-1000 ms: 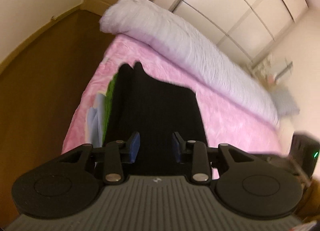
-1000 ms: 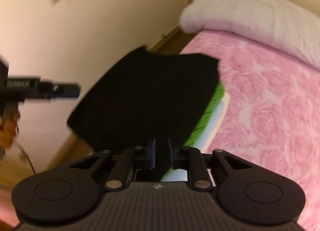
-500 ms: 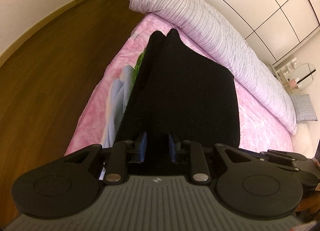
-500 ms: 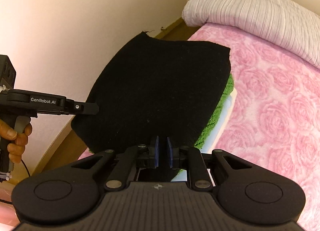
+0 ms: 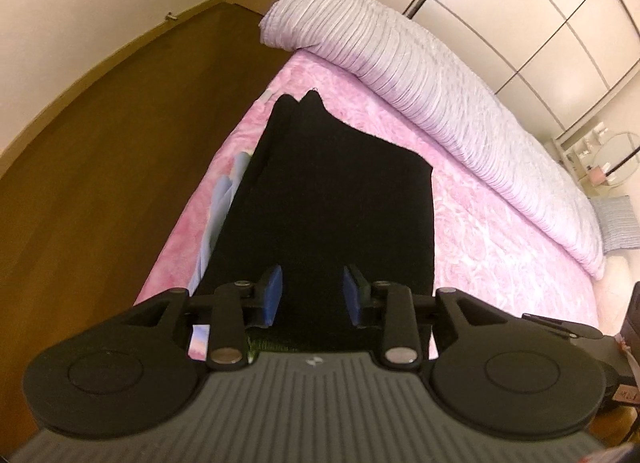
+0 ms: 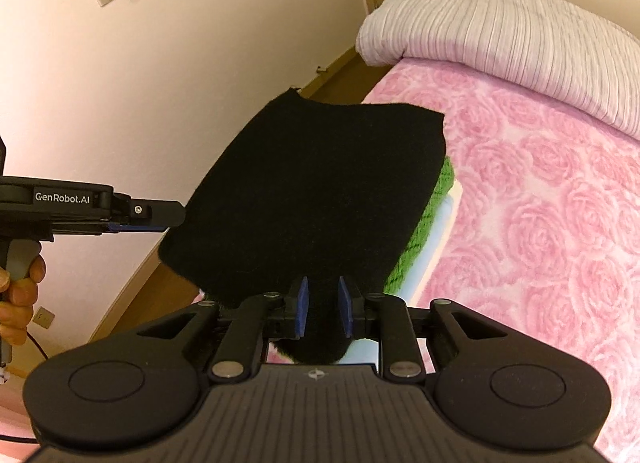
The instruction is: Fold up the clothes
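The black garment [image 5: 332,199] lies folded flat near the edge of the bed, on the pink rose-patterned blanket [image 5: 492,239], and covers a small stack of other clothes. In the right wrist view the same black garment [image 6: 316,191] has a green knitted piece [image 6: 428,223] peeping out along its right side, and under that a pale blue item [image 6: 444,231]. In the left wrist view a pale blue cloth [image 5: 224,203] shows along the garment's left edge, towards the wooden floor [image 5: 100,167].

The left gripper [image 5: 313,295] hangs over the near end of the black garment. Its jaws have just been opening and now stand fairly wide, with the blue pads [image 5: 274,291] apart and clear of the cloth; the black fabric shows through the gap, below the pads and not pinched by them. The right gripper [image 6: 323,307] sits over the garment's near right corner. Its jaws have also just been opening; the gap is narrower, and the blue pads [image 6: 303,307] no longer press the cloth, though a lobe of black fabric lies between and beneath them.

In the right wrist view the left gripper [image 6: 160,219] comes in from the left with its tip at the garment's left edge, and a hand [image 6: 20,303] grips its handle.

Further up the bed a striped lilac duvet [image 5: 432,83] is rolled along the blanket. Behind it stands a white wardrobe [image 5: 540,23].
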Demonstrator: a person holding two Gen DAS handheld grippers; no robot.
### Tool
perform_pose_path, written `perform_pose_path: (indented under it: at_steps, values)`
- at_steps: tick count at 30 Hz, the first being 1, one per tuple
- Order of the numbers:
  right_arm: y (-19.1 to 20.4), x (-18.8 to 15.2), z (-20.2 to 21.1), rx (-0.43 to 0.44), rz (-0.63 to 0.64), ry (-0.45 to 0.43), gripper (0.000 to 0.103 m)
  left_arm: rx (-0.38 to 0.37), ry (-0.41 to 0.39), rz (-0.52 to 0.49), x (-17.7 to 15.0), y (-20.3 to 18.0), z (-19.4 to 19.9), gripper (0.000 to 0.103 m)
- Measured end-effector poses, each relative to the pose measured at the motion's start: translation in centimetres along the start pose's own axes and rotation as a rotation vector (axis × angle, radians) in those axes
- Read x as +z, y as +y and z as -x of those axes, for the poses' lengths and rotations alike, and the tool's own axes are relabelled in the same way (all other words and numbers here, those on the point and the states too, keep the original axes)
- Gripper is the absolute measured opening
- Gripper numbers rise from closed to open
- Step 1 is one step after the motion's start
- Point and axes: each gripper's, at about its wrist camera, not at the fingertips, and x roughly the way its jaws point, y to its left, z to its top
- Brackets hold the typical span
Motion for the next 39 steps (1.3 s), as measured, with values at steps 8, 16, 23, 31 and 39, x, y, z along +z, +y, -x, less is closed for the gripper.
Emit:
perform_pose_path:
  at_steps: [8,16,23,31,39]
  values:
    - [0.1,-1.3,3.9,0.003,0.004,-0.03,0.066,0.073,-0.035,0.041,-2.7,-3.4,3.8,0.046]
    - [0.2,-2.0,8.3,0.035,0.059,-0.042,0.073,0.127,-0.128,0.081,-6.4,-7.3,8.8,0.052]
    - [-1.4,-3.5,13.1,0.068,0.118,-0.069,0.078,0.14,-0.172,0.088,-9.3,-12.7,10.9,0.055]
    - [-5.5,-5.0,17.8,0.105,0.152,-0.064,0.085,0.162,-0.193,0.093,-12.6,-19.9,11.8,0.063]
    - [-9.9,-6.1,21.6,0.15,0.223,-0.038,0.089,0.238,-0.232,0.137,-16.8,-26.9,12.7,0.067]
